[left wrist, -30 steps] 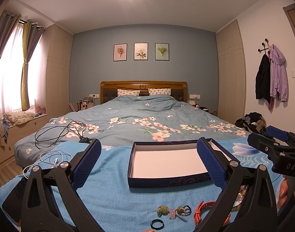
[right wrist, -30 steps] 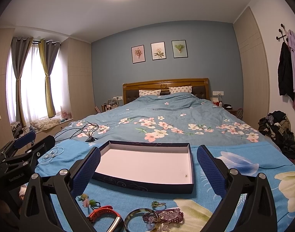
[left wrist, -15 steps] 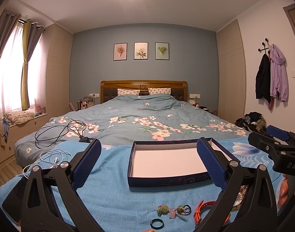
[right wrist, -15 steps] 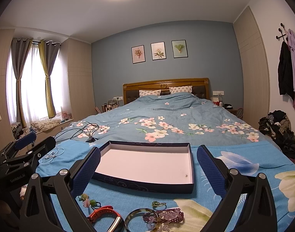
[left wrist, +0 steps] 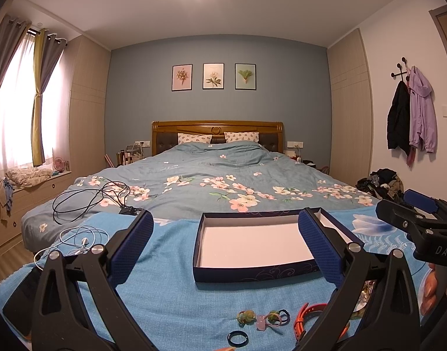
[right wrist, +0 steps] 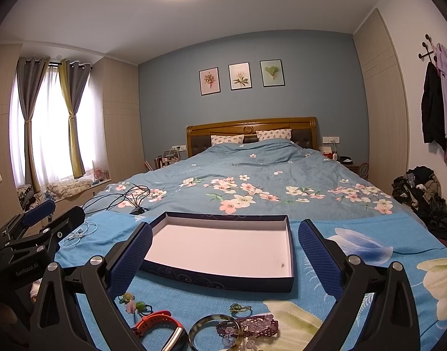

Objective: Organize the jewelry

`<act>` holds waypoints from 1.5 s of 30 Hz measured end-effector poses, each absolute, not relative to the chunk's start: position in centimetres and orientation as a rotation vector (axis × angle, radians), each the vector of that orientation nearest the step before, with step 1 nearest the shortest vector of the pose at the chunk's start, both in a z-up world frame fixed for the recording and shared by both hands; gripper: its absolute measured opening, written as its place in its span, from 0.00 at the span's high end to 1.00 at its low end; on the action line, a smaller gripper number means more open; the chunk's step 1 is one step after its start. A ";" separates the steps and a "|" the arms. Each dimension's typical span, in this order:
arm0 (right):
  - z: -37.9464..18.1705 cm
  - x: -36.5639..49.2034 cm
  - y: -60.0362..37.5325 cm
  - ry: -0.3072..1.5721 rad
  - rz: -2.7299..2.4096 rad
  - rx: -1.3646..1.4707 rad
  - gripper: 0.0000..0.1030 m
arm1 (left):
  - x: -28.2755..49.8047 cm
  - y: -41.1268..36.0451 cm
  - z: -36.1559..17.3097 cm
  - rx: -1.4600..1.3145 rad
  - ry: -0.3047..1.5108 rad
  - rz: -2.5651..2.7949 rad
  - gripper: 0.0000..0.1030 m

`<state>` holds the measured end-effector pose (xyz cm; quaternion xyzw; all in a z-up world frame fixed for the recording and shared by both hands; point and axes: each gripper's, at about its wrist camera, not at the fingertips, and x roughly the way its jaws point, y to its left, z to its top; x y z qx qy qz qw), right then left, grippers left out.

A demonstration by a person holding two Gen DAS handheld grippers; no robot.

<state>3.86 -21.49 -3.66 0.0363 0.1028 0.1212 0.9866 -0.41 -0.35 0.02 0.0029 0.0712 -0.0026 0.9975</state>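
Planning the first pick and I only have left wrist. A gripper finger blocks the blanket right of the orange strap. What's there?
Observer: Right wrist shows a round mottled greenish bangle lying flat beside the orange strap.
Operator: Anything past it?
Observer: A purple beaded bracelet lies against the bangle's right side, with a small green ring just beyond them.
Operator: Box empty?
Observer: Nearly. The shallow navy box with a white floor holds one tiny speck near its front right corner.
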 end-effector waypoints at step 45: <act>-7.5 7.1 -24.7 0.598 0.331 0.027 0.39 | 2.8 -1.6 -3.7 0.116 0.446 -0.261 0.06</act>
